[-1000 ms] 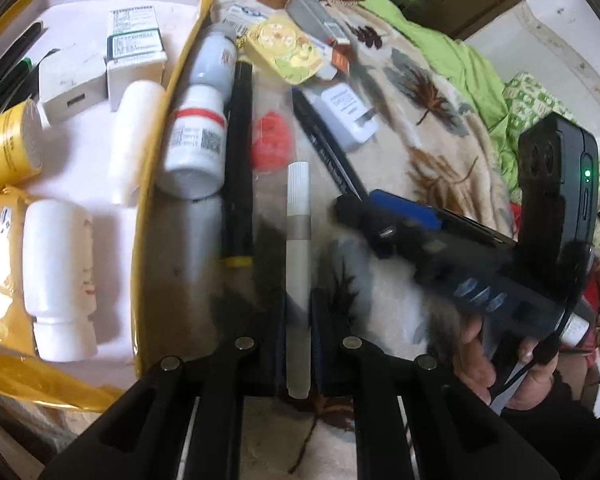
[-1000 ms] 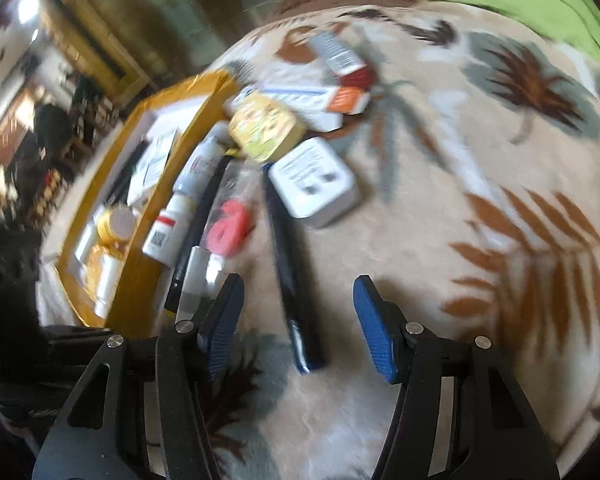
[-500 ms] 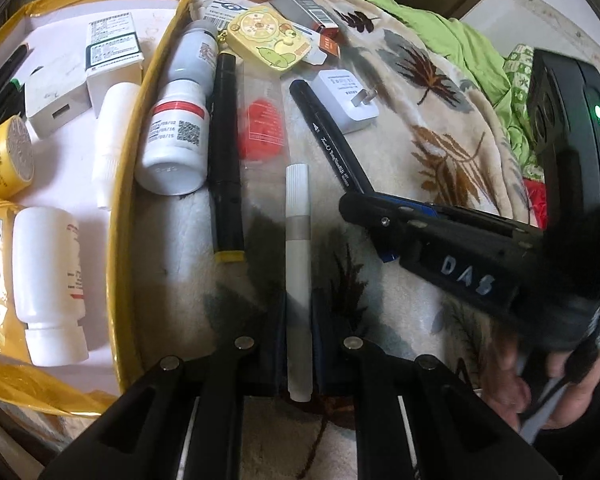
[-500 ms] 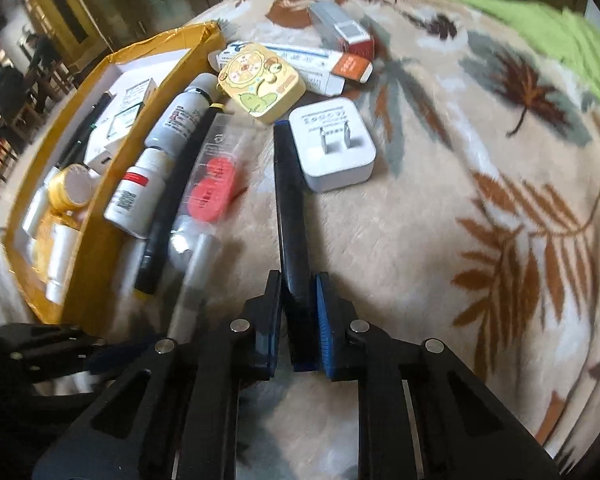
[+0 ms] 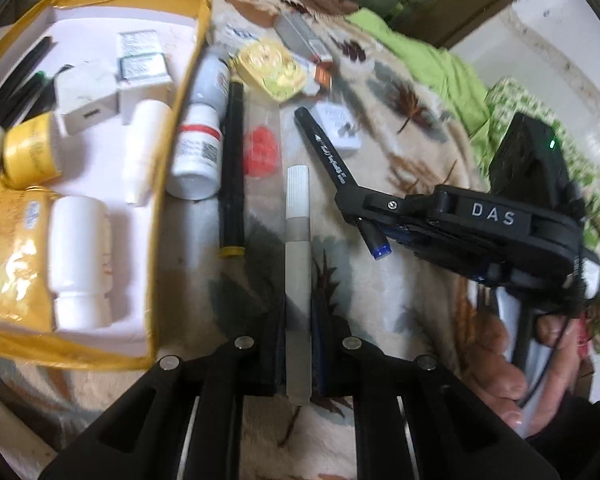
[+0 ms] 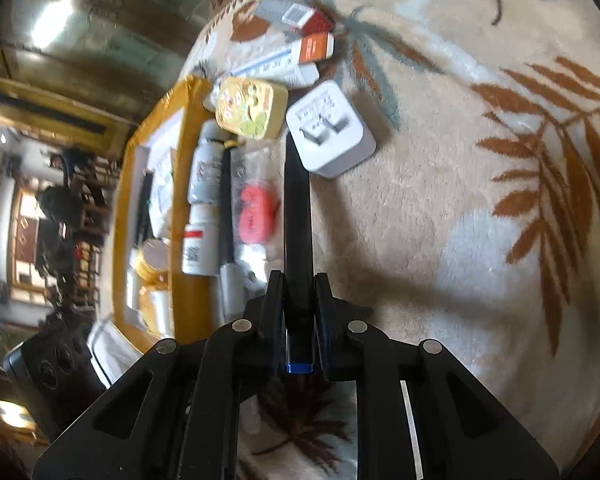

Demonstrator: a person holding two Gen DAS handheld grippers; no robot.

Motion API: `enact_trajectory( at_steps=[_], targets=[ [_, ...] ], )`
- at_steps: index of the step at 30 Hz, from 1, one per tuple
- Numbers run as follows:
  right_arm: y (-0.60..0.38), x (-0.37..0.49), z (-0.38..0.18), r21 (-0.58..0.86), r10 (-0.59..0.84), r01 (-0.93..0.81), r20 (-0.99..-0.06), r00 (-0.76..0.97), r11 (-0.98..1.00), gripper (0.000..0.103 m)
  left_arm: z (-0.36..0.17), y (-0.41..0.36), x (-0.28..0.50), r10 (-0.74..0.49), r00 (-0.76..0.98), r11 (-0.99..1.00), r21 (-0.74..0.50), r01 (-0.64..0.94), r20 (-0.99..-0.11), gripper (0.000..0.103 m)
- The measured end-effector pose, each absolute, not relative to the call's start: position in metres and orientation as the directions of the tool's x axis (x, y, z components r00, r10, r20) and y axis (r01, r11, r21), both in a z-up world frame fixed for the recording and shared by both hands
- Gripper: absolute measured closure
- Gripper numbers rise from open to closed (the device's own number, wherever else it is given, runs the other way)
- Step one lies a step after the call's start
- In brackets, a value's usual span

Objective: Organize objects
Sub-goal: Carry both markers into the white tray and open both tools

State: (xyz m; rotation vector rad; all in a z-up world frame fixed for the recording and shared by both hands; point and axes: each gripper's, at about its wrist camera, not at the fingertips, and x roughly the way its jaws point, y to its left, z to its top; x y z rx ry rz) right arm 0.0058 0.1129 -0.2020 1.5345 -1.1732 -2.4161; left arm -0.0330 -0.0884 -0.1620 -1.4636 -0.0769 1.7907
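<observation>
Both claws grip pens over the leaf-patterned blanket (image 6: 440, 220): left claw (image 5: 298, 344) pinches the grey marker (image 5: 298, 240), right claw (image 6: 299, 320) the black pen (image 6: 297, 216); each should be carried level to the yellow-rimmed tray (image 5: 172, 128) at frame left.

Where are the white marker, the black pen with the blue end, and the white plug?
white marker (image 5: 298, 224), left wrist view, on its grey middle band.
black pen (image 6: 297, 216), right wrist view, mid-barrel.
white plug (image 6: 332, 130), right wrist view, on its pronged face.
</observation>
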Motion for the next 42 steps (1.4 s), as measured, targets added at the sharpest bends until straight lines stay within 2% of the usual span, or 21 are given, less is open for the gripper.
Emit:
enact_trajectory(
  at_steps=[11, 18, 21, 24, 27, 32, 36, 40, 42],
  targets=[
    [0.104, 0.011, -0.176, 0.708, -0.470, -0.307, -0.671, -0.574, -0.636, 0.089, -0.134, -0.152, -0.064, 0.725, -0.069, -0.656, -0.657, -0.372, -0.685, 0.093],
    [0.095, 0.010, -0.162, 0.745, -0.518, -0.253, -0.626, -0.583, -0.617, 0.089, -0.116, -0.184, -0.087, 0.754, -0.137, -0.649, -0.695, -0.310, -0.643, 0.093],
    [0.087, 0.016, -0.152, 0.740, -0.524, -0.205, -0.617, -0.587, -0.641, 0.089, -0.109, -0.199, -0.111, 0.730, -0.164, -0.677, -0.673, -0.298, -0.663, 0.093],
    [0.056, 0.015, -0.146, 0.661, -0.485, -0.152, -0.669, -0.563, -0.735, 0.089, -0.112, -0.212, -0.140, 0.694, -0.175, -0.714, -0.637, -0.290, -0.699, 0.093],
    [0.032, 0.000, -0.146, 0.648, -0.477, -0.164, -0.686, -0.549, -0.743, 0.089, -0.121, -0.218, -0.170, 0.657, -0.173, -0.745, -0.598, -0.295, -0.734, 0.093],
    [-0.009, -0.058, -0.139, 0.569, -0.417, -0.169, -0.745, -0.522, -0.805, 0.089, -0.130, -0.204, -0.203, 0.593, -0.142, -0.771, -0.508, -0.383, -0.793, 0.093],
    [-0.044, -0.117, -0.140, 0.459, -0.336, -0.203, -0.830, -0.445, -0.865, 0.089, -0.136, -0.208, -0.216, 0.613, -0.140, -0.746, -0.513, -0.425, -0.777, 0.093],
    [-0.078, -0.164, -0.146, 0.309, -0.235, -0.208, -0.919, -0.317, -0.928, 0.089, -0.150, -0.203, -0.237, 0.618, -0.060, -0.744, -0.559, -0.366, -0.784, 0.093],
    [-0.092, -0.178, -0.147, 0.255, -0.196, -0.186, -0.938, -0.286, -0.949, 0.089, -0.141, -0.198, -0.237, 0.609, -0.074, -0.740, -0.532, -0.411, -0.790, 0.093]
  ],
)
